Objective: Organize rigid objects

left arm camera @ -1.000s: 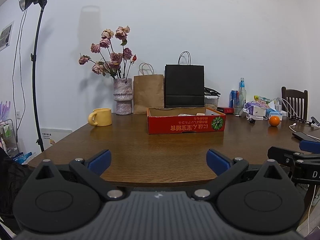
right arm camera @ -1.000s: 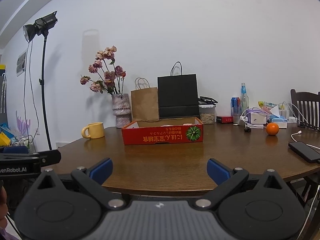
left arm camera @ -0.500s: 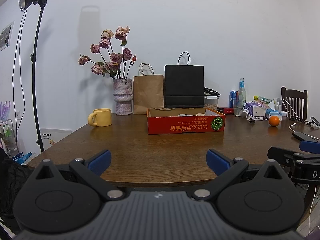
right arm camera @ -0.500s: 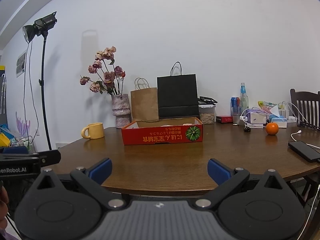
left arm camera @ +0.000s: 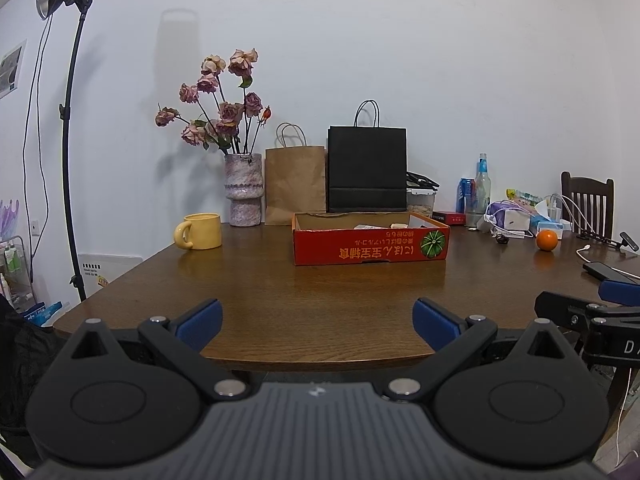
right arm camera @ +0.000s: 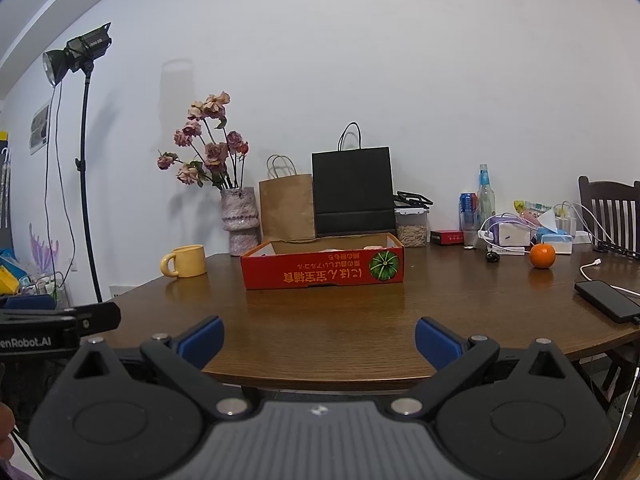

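Nothing had moved: both left tongs and right tongs stayed wide open, empty, before the surface.

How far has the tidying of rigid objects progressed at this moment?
Barely begun. Done: a few items already lie in the red box. In hand: nothing; left gripper and right gripper are open, short of the table. Left: the orange and yellow mug sit loose.

Near half of table is bare, open path to red cardboard tray. Yellow mug flanks left, orange and phone right.
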